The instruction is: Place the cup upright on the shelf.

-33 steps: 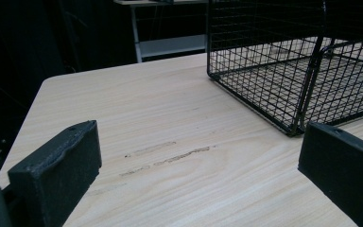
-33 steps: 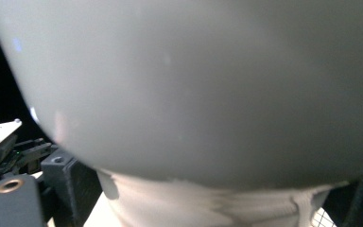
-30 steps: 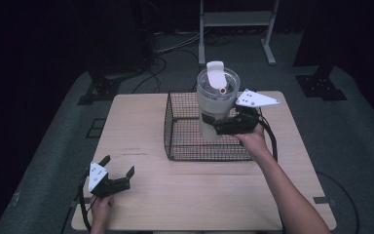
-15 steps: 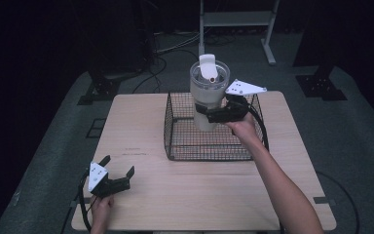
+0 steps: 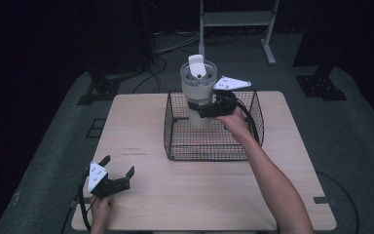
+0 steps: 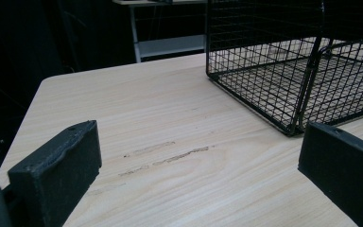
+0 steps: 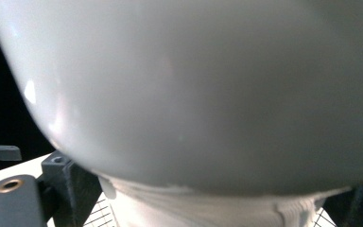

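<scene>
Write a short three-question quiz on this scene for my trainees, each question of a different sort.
1. True or false: the left tool grips the wire basket.
2. Which tool holds the white cup? A left, B right.
3. Fill in: the left tool rests near the table's ____ corner.

Key: 1 false, its jaws stand open and apart from the basket; 2 B, the right tool clamps the cup above the basket; 3 front left.
</scene>
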Demonstrator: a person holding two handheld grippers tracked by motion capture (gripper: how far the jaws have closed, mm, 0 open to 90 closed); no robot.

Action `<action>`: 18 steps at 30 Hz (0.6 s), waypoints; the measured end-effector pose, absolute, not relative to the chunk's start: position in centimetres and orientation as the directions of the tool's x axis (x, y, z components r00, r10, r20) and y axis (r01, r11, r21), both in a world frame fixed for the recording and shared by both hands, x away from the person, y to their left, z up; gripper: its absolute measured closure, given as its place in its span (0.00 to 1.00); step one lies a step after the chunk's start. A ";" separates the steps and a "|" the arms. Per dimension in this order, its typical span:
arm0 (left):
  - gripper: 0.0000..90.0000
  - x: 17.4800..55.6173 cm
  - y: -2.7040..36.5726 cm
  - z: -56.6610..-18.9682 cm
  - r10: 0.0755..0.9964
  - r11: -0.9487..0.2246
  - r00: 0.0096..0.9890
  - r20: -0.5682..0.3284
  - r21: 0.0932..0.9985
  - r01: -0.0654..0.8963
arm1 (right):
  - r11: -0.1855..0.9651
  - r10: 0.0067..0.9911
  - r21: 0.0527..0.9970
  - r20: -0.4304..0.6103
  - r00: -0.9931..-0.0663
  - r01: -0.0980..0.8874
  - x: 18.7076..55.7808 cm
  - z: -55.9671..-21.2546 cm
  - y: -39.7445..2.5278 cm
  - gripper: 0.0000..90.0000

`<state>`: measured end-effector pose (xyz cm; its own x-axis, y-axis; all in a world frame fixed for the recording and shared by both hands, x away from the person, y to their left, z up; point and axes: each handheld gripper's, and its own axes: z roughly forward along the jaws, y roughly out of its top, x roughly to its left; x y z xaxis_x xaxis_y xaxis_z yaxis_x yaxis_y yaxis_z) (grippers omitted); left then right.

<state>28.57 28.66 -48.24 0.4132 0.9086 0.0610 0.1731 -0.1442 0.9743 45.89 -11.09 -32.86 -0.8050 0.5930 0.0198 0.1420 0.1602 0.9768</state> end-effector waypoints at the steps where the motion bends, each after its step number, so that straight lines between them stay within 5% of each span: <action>1: 0.00 28.6 28.7 -48.2 0.908 -0.144 0.414 0.061 0.974 0.173 | 0.164 0.589 0.977 0.013 -0.808 0.135 46.2 -33.0 -11.0 0.10; 18: 0.00 28.6 28.7 -48.2 0.908 -0.143 0.415 0.060 0.975 0.172 | 0.248 0.534 0.944 0.056 -0.844 0.219 49.0 -36.4 -10.4 0.10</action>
<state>28.56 28.72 -48.23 0.4150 0.9078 0.0599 0.1724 -0.1431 0.9746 48.98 -10.36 -36.41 -0.8435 0.5342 0.0556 0.2192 0.2480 0.9436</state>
